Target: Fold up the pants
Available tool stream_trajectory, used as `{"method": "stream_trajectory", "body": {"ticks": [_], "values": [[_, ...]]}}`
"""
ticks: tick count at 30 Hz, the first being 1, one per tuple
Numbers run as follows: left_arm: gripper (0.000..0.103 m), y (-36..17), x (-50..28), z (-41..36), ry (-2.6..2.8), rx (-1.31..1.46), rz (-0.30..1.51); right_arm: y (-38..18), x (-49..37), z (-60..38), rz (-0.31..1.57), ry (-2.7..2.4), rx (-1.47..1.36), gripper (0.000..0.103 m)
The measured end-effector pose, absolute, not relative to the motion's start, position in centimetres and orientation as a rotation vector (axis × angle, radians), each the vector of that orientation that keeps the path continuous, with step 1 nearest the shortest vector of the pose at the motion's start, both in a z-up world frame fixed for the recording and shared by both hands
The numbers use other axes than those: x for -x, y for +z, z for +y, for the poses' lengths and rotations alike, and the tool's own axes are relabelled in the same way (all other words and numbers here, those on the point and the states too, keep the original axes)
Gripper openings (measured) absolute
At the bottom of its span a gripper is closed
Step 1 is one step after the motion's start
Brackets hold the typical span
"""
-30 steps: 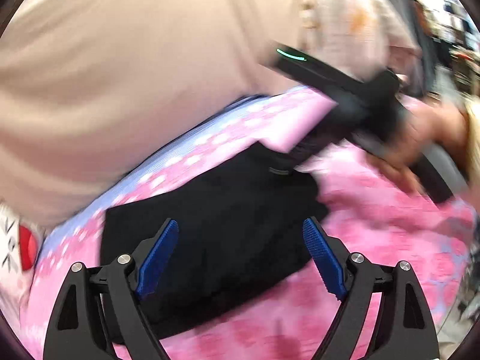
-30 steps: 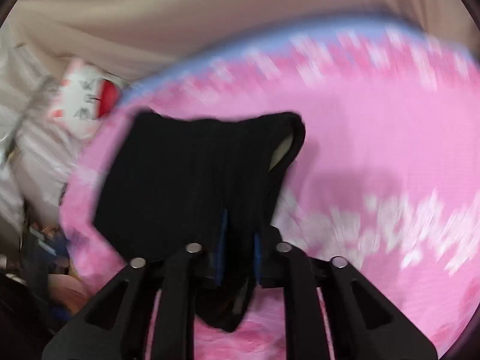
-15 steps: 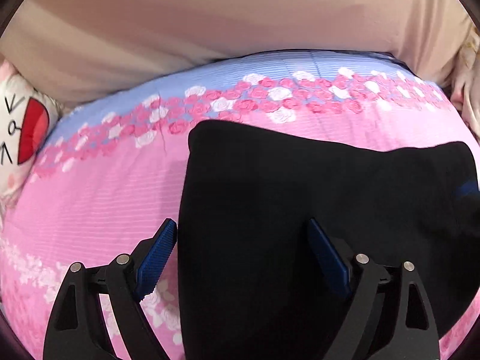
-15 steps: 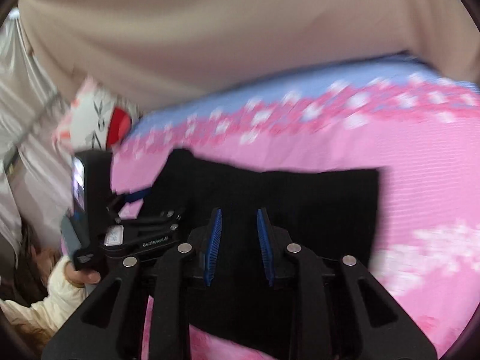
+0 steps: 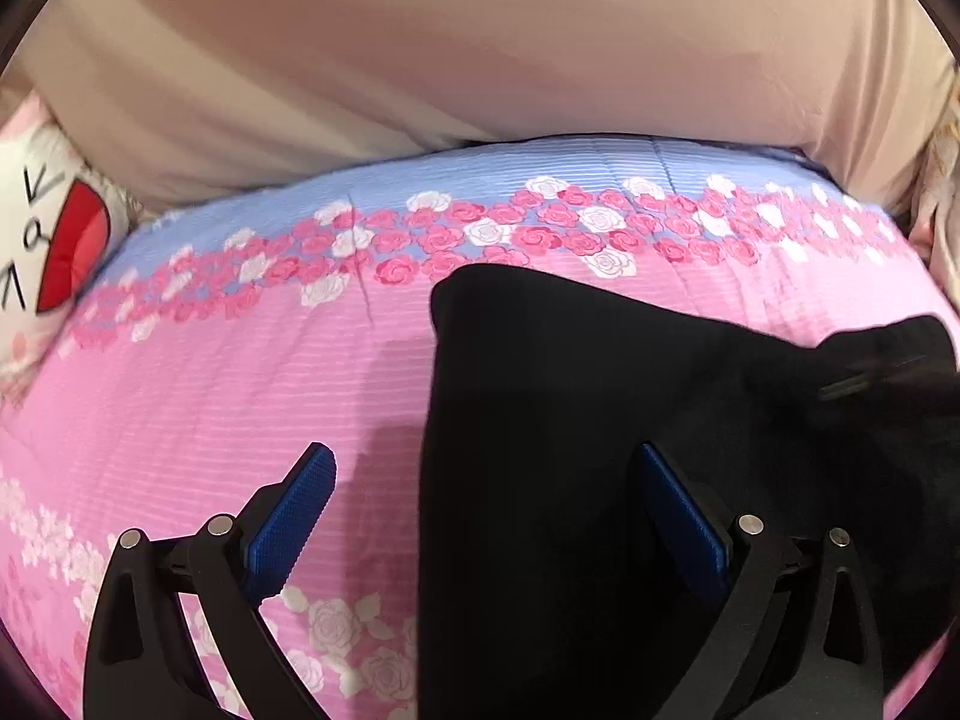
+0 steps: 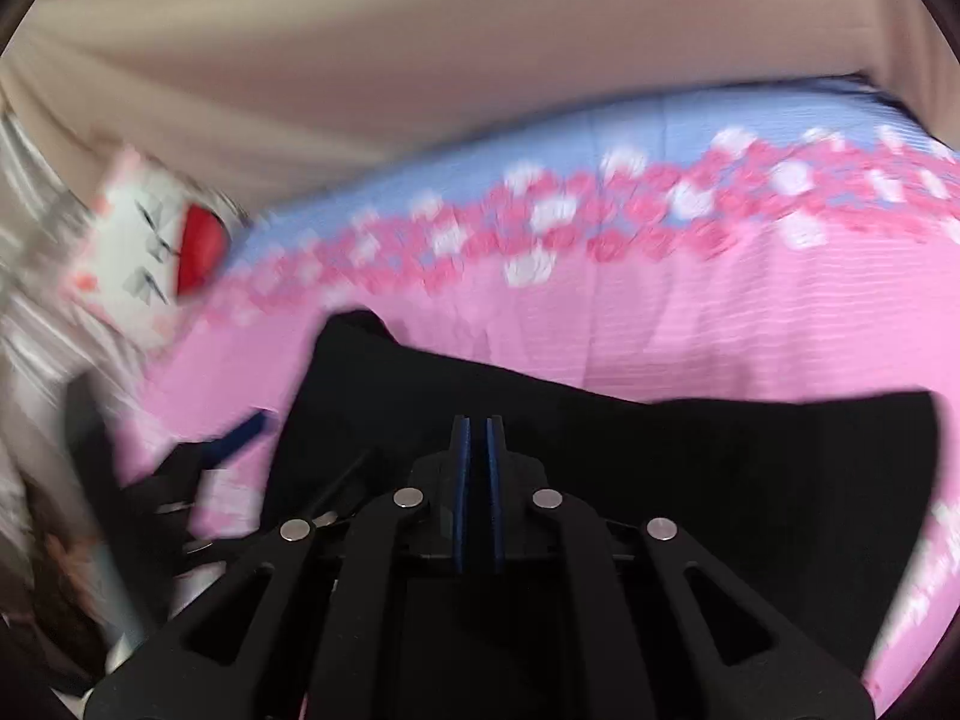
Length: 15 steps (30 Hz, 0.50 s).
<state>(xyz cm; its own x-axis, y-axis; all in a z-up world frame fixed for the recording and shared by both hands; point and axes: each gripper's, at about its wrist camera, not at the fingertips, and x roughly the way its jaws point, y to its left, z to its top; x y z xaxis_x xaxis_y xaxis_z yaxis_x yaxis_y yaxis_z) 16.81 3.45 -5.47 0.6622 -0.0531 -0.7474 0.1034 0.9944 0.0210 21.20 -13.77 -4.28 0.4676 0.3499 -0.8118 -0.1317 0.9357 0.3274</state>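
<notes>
The black pants [image 5: 600,390] lie folded flat on the pink bedspread [image 5: 210,390]. My left gripper [image 5: 483,456] hovers over their left edge, its jaws opening wide. One blue pad is over the bedspread and the other over the cloth, and neither presses on it. In the right wrist view my right gripper [image 6: 477,420] hangs over the middle of the pants [image 6: 690,468]. Its jaws are closing and its pads almost touch, with no cloth seen between them. A blue pad of the left gripper [image 6: 246,429] shows blurred at the pants' left edge.
The bedspread [image 6: 720,312] has a band of roses and a blue strip along its far edge. A white cushion with a red mark [image 5: 54,252] lies at the far left. A beige curtain [image 5: 480,60] hangs behind the bed.
The right gripper let go of the hanging pants, moved over them and shut. The left gripper swung round to the pants' left edge and its jaws spread wider.
</notes>
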Motion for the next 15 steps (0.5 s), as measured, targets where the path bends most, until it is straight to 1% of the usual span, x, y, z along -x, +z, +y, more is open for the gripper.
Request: {"method": "stream_trajectory", "body": {"ticks": [1,2,3,4,6,9,12,15], "values": [[0.098,-5.1,-16.6,4.2,-0.079,-0.048,0.842,-4.3,-21.2,-14.0,1.041,0.283,-0.270,0.000],[0.098,-4.2,-15.9,5.4,-0.056,-0.043,0.818,-3.8,-20.9,-14.0,1.027,0.279,-0.286,0.003],[0.098,-3.6,-15.4,6.5,-0.034,-0.050,0.797,-2.8,-20.4,-13.5,0.994,0.299,-0.278,0.008],[0.097,-2.7,-14.5,7.9,0.015,-0.066,0.768,-1.5,-19.6,-12.5,0.952,0.355,-0.256,0.008],[0.097,-1.5,-13.3,9.9,0.117,-0.106,0.715,-0.6,-19.1,-9.9,0.943,0.448,-0.205,0.008],[0.097,-0.5,-12.2,11.2,0.182,-0.134,0.669,-2.1,-21.1,-5.5,0.970,0.419,-0.064,0.008],[0.097,-0.3,-11.7,11.4,0.167,-0.117,0.669,-4.2,-24.3,-2.8,0.996,0.371,-0.032,0.007],[0.097,-0.9,-11.4,10.7,0.150,-0.142,0.683,-4.6,-25.0,-1.8,0.987,0.382,-0.017,0.005]]}}
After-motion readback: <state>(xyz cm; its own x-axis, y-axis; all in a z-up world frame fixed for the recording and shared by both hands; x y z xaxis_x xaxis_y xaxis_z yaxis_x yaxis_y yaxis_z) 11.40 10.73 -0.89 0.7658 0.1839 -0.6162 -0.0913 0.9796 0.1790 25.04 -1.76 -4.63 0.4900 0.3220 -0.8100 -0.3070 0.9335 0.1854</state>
